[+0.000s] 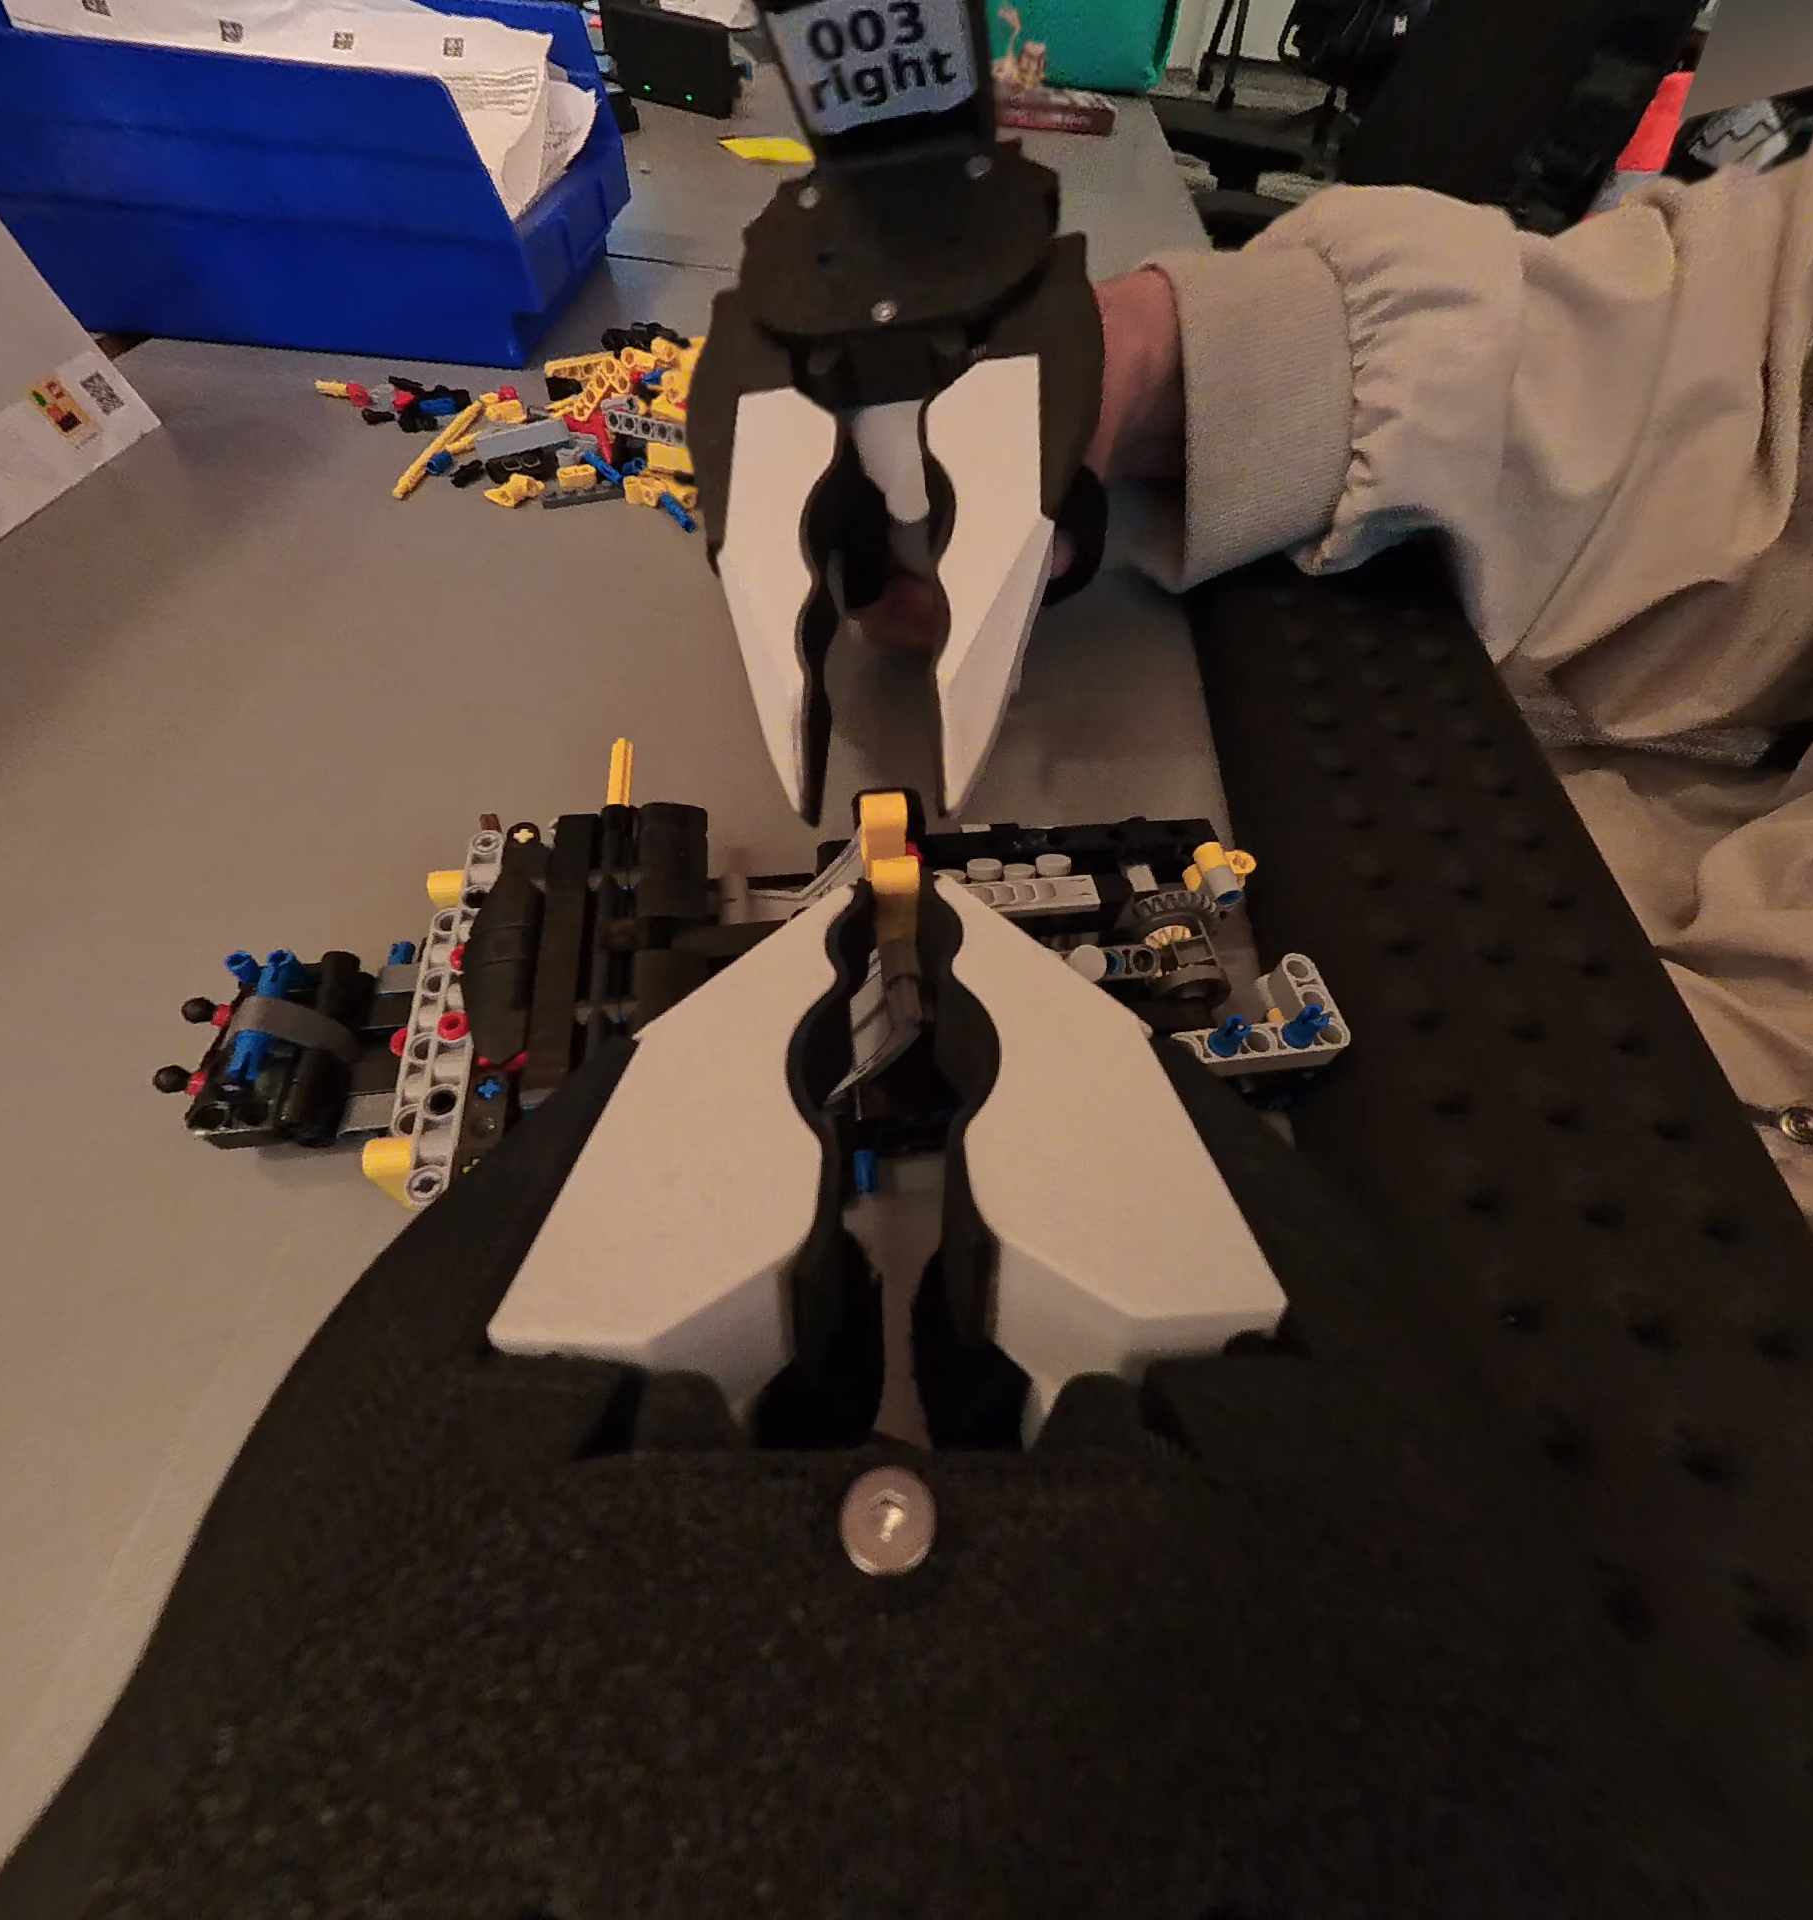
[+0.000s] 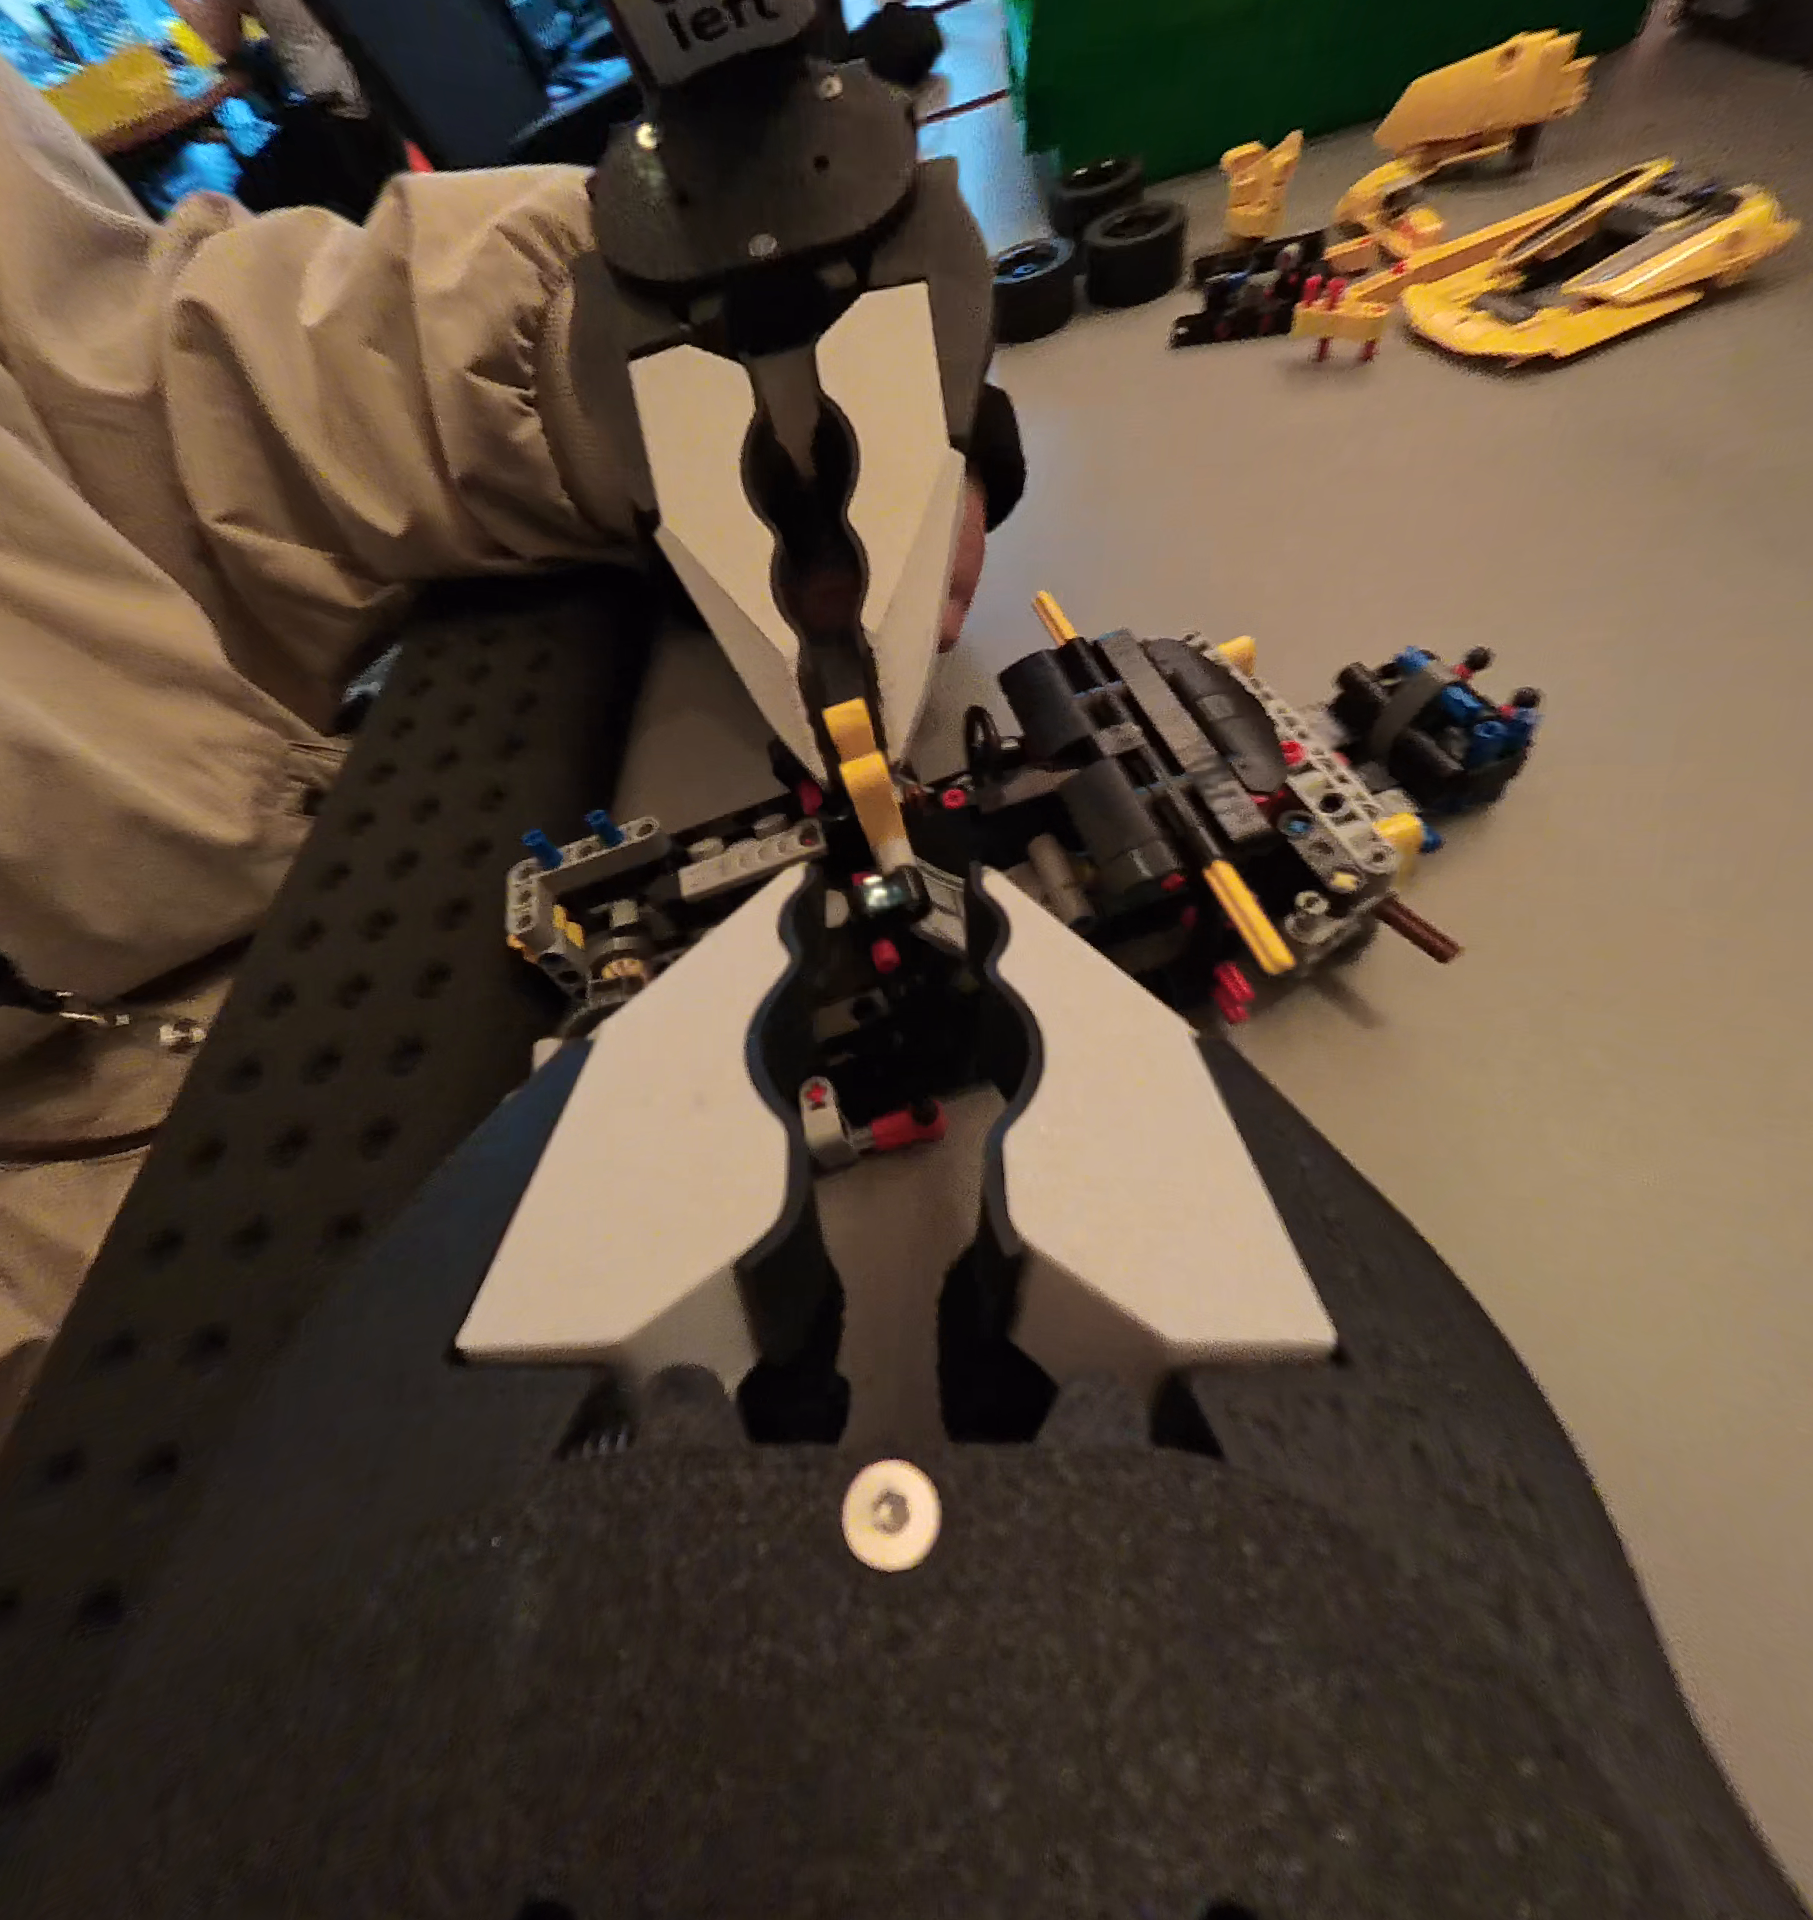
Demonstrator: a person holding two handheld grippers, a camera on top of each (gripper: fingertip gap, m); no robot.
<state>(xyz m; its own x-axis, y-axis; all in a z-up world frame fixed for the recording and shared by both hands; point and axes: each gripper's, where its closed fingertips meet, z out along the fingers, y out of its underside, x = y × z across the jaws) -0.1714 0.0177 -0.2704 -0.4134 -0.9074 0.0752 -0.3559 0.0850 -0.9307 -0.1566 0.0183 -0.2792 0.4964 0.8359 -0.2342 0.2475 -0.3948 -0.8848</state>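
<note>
Left wrist view showing left tongs [image 1: 886, 883] pinching a yellow piece [image 1: 894, 878] on the half-built chassis [image 1: 569, 966], right tongs [image 1: 874, 805] hovering slightly spread, yellow body panels [image 2: 1567, 260] lying unattached.

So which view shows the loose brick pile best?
The left wrist view: the loose brick pile lies in plain sight on the table beside the blue bin, behind the right gripper. The right wrist view doesn't show it at all.

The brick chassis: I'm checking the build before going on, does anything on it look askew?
Yes. On the chassis, the yellow piece between the left gripper and right gripper stands tilted above the flat frame. A brown axle juts from one corner.
</note>
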